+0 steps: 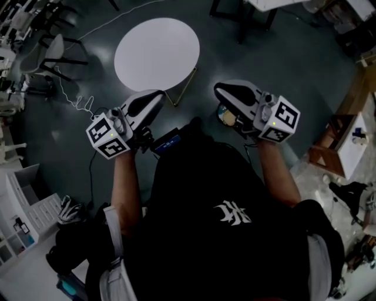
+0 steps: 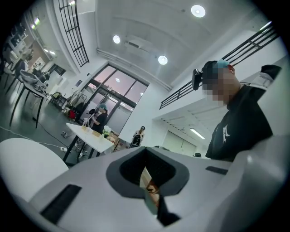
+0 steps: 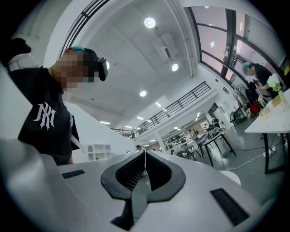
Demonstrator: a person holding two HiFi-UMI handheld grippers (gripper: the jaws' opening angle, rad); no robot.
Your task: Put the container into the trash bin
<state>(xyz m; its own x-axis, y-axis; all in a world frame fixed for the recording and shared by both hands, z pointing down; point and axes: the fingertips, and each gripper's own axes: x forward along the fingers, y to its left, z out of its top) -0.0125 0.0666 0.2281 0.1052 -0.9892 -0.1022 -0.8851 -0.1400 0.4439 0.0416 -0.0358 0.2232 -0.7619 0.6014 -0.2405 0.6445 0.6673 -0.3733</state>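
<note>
Floor (image 1: 282, 64) around round table (image 1: 157, 54) beyond hand-held grippers (image 1: 157, 95) (image 1: 220, 88)

Dark grey floor (image 1: 282, 64), round white table (image 1: 157, 54), white shelves (image 1: 23, 211) at left. Round ceiling lights (image 2: 198, 10), tall windows (image 2: 113, 88), black railing (image 2: 72, 31).

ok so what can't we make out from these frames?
- Trash bin: in no view.
- Container: not identifiable; a small round thing in the head view is mostly covered by the right tool.
- Anything at the person's feet: head view, hidden by the torso.
- Beige sliver at the shut left tool: left gripper view, too thin to identify.
</note>
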